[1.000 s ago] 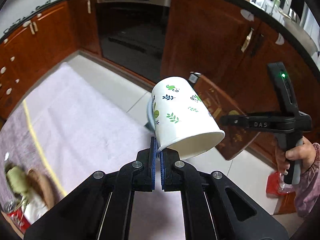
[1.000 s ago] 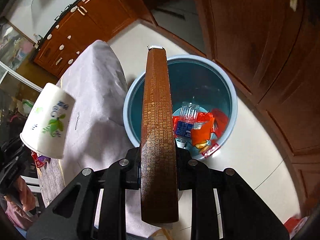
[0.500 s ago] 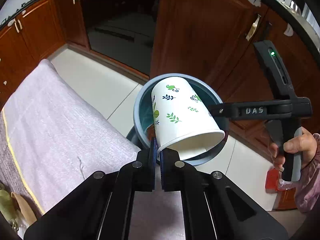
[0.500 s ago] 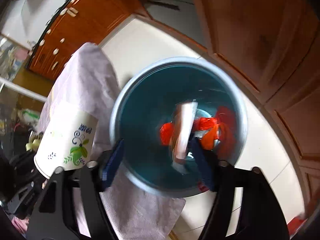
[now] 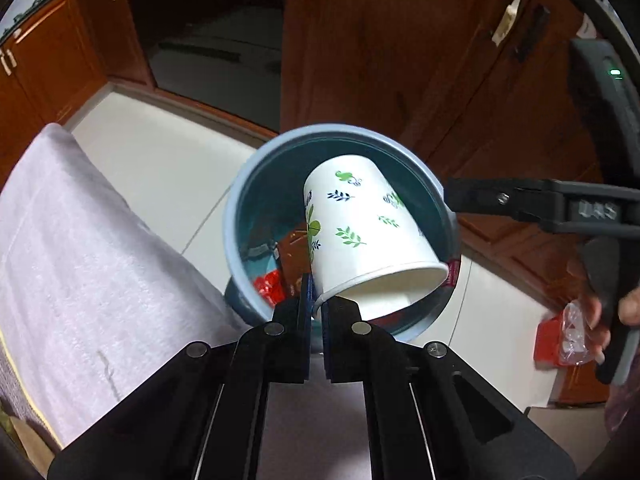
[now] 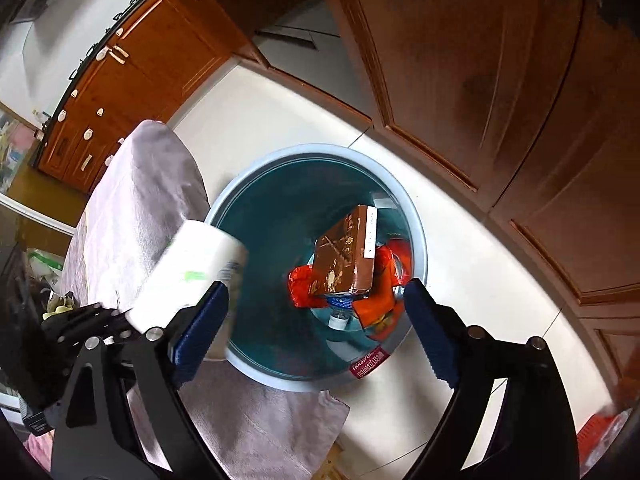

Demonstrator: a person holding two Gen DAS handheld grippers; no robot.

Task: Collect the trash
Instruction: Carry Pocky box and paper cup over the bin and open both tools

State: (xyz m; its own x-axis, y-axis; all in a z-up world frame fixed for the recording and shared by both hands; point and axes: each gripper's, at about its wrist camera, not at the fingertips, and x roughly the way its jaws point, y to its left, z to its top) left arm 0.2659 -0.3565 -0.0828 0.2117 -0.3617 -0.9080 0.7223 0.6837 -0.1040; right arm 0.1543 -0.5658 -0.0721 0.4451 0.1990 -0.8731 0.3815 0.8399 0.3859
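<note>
- Paper cup (image 5: 360, 224) pinched at rim by left gripper (image 5: 316, 300), over bin (image 5: 240, 208); centre it, then release.
- Right gripper (image 6: 316, 312) jaws opening, nothing between; brown carton (image 6: 348, 252) lies in bin.

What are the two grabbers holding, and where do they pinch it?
The left tool pinches the paper cup by its rim, over the bin. The right tool holds nothing; its jaws are opening, and the brown box lies in the bin.

Pale tiled floor (image 6: 472, 264), blue bin (image 6: 420, 240) standing on it beside cloth-covered table (image 5: 80, 248), wooden cabinets (image 6: 500, 80) around
</note>
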